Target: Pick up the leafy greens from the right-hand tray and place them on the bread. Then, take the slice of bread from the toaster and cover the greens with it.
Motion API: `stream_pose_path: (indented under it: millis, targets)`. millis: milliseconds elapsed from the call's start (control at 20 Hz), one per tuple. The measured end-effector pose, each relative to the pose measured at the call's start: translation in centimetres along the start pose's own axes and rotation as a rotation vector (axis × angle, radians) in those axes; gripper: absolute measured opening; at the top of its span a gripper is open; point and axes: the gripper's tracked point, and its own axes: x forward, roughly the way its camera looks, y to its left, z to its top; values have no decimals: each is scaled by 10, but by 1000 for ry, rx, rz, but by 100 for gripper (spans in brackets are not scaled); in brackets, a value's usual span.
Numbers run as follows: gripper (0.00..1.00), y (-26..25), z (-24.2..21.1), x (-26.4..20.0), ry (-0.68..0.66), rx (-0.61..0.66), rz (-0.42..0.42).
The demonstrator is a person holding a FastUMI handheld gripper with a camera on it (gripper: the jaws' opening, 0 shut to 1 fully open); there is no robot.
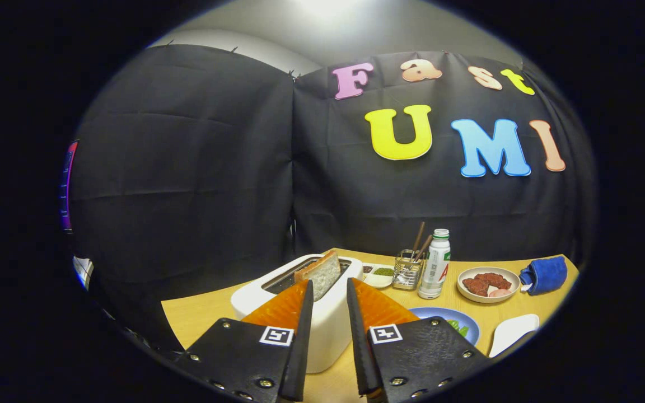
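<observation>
Light wooden bench (210,313), black cloth behind it. Item: white two-slot plastic toaster (328,324), set near the bench's left front, its slots running away from the viewer; one pale slice of toasted bread (321,273) stands on edge in the near slot, its top proud of the rim, presumably left raised so that fingers can take it by the faces. Item: hand-held two-finger gripper (329,294), fingers spread with a clear gap, nothing between them, tips hovering just short of the slice and level with the toaster's top; the gap lines up with the slice, which reads as an approach to take it, though that is a judgement. Item: blue round plate (471,327) at the bench's front, right of the toaster, largely hidden behind the right finger; something green (457,326) lies on it, likely the leafy greens, but whether bread sits beneath them I cannot tell. Item: white tray (515,331), at the right front edge, only a corner visible. Toward the back edge: small white divided dish (378,275) with dark fillings, wire holder (407,271) with brown sticks, white bottle with green cap (434,263), cream bowl (488,284) of reddish-brown meat pieces, and a rolled blue cloth (544,274) at the right back corner.
</observation>
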Motion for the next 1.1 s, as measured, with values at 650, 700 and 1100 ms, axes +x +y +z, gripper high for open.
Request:
stream_pose_path:
  millis: [650,700,1100]
  targets:
    - [35,22,-12,64,32,-19,-74]
    - [35,20,-15,66,44,-18,-87]
    - [5,15,-17,75,43,-51,-109]
